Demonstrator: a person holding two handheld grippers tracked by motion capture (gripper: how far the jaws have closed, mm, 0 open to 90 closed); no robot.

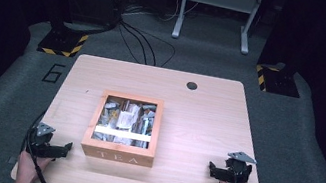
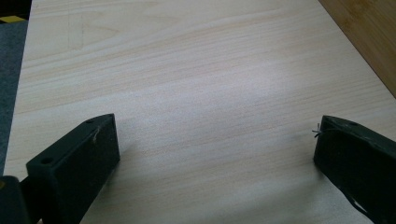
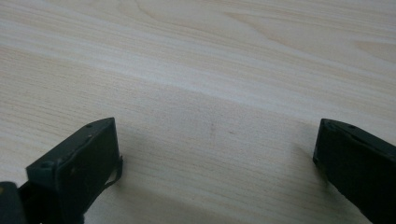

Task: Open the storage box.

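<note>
Both jaws gaping wide, gripping nothing: left gripper and right gripper are resting near, flanking tea box

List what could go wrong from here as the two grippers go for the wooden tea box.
1. The tea box has a closed lid with a window pane; fingers pressing on the pane instead of the wooden frame could slip or scratch it.
2. The left gripper and right gripper flank the box, both open and holding nothing; a push from one side alone would probably slide the box across the smooth table.
</note>
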